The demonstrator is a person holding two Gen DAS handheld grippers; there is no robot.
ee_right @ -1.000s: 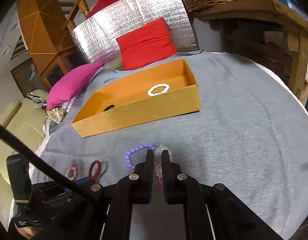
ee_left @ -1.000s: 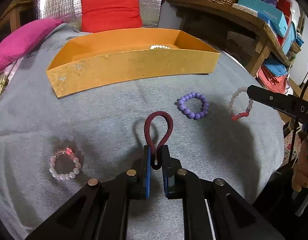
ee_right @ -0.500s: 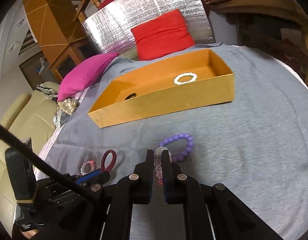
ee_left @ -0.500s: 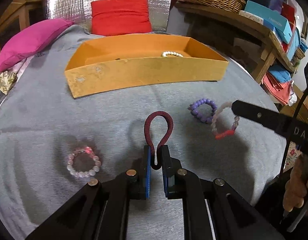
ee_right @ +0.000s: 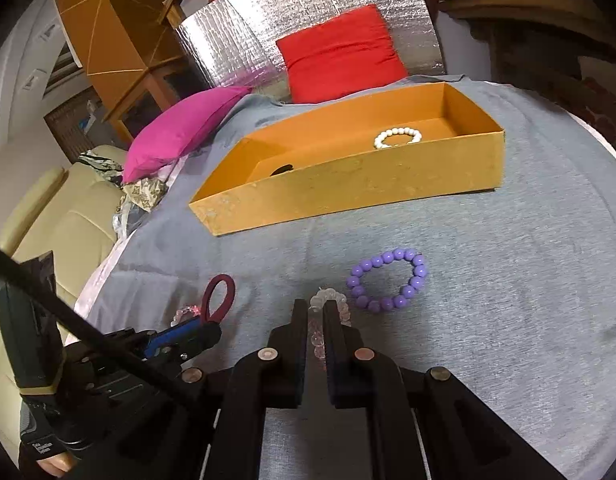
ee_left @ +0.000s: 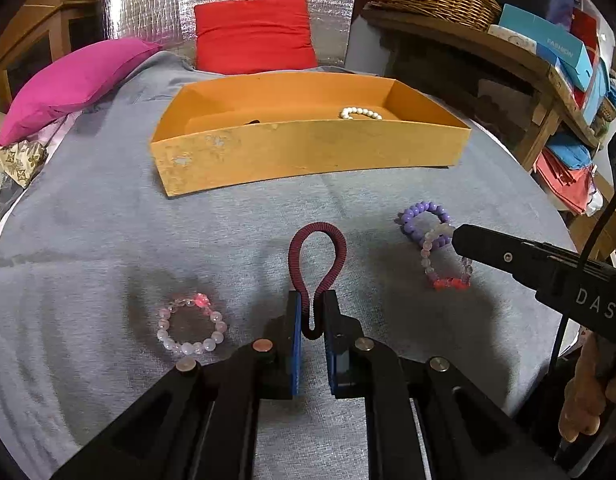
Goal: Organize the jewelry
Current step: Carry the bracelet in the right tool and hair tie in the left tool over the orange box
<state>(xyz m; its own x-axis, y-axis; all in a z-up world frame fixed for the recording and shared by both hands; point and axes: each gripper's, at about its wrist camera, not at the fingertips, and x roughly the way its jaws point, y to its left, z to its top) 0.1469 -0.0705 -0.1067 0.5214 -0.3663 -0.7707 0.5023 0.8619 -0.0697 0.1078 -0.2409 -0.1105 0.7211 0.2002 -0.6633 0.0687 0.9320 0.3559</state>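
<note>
Clear bracelet (ee_right: 328,316) leftward, in right claw (ee_right: 316,320)

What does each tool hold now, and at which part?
Left tool: the dark red band, pinched at its near end. Right tool: the pale bead bracelet, gripped on its beads.

The right gripper (ee_left: 462,240) has moved toward the left gripper (ee_left: 312,320) since a second ago, and it carried the clear bracelet (ee_left: 444,264) with it. In the left view this bracelet hung to the right of the purple bracelet (ee_left: 426,222) before; now it hangs in front of it and covers a part of it. In the right view the purple bracelet (ee_right: 388,280) was left of the fingers; now it is on their right. The orange box (ee_right: 360,188) appears nearer in both views.
</note>
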